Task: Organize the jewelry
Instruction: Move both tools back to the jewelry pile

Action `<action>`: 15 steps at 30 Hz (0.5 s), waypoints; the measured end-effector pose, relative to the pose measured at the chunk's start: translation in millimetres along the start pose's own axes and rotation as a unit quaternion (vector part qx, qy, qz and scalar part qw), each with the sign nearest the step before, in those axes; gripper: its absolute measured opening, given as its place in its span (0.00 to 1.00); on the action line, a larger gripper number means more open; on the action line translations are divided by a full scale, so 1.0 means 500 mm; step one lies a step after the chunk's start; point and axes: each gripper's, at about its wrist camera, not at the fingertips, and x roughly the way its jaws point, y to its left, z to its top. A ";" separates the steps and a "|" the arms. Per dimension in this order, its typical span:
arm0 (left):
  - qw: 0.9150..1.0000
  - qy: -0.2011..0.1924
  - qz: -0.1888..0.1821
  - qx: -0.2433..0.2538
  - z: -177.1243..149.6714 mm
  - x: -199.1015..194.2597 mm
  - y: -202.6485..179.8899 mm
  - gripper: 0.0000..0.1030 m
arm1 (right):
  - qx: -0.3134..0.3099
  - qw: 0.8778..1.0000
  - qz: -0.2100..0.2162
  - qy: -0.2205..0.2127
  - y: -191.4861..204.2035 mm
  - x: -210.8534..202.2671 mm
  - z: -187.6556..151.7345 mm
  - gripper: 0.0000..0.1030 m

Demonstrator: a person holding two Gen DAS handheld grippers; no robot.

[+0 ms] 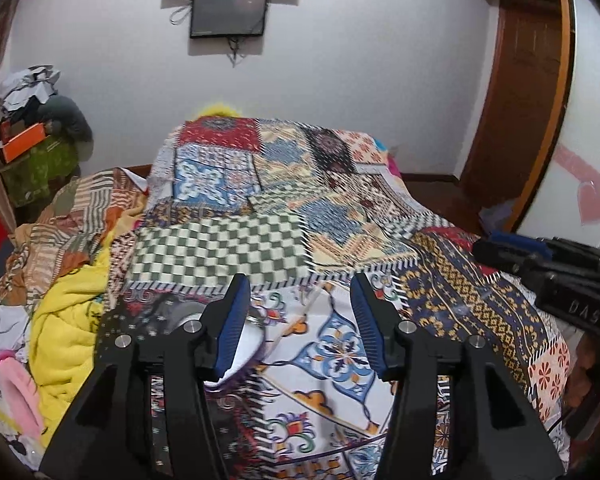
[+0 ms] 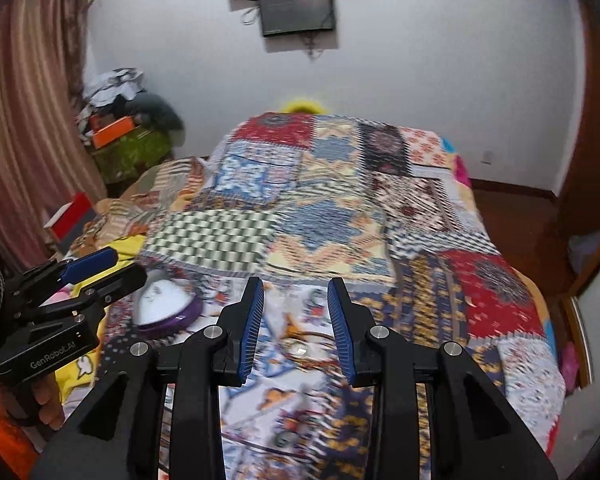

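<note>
A heart-shaped purple jewelry box (image 2: 166, 308) with a white lining lies open on the patchwork bedspread (image 2: 320, 220). In the left wrist view the box (image 1: 240, 344) sits just behind my left finger, mostly hidden. A small pale item (image 2: 300, 350), blurred, lies on the bedspread below my right gripper. My left gripper (image 1: 300, 320) is open and empty above the bedspread; it also shows at the left of the right wrist view (image 2: 108, 266). My right gripper (image 2: 296, 328) is open and empty; its body shows at the right of the left wrist view (image 1: 548, 264).
Crumpled yellow and striped blankets (image 1: 64, 320) pile up left of the bedspread. A cluttered stand with an orange box (image 1: 24, 144) is at the back left. Two dark screens (image 1: 230, 12) hang on the wall. A wooden door (image 1: 524, 92) is at the right. A red box (image 2: 70, 216) lies by the curtain.
</note>
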 end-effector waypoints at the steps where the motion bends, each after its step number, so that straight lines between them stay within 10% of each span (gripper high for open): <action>1: 1.000 0.006 -0.004 0.003 -0.002 0.010 -0.008 0.49 | 0.004 1.000 -0.007 0.002 -0.011 0.001 -0.003 0.29; 15: 0.994 0.103 -0.014 0.018 -0.087 0.151 -0.042 0.49 | 0.043 0.997 -0.016 0.065 -0.091 0.058 -0.072 0.29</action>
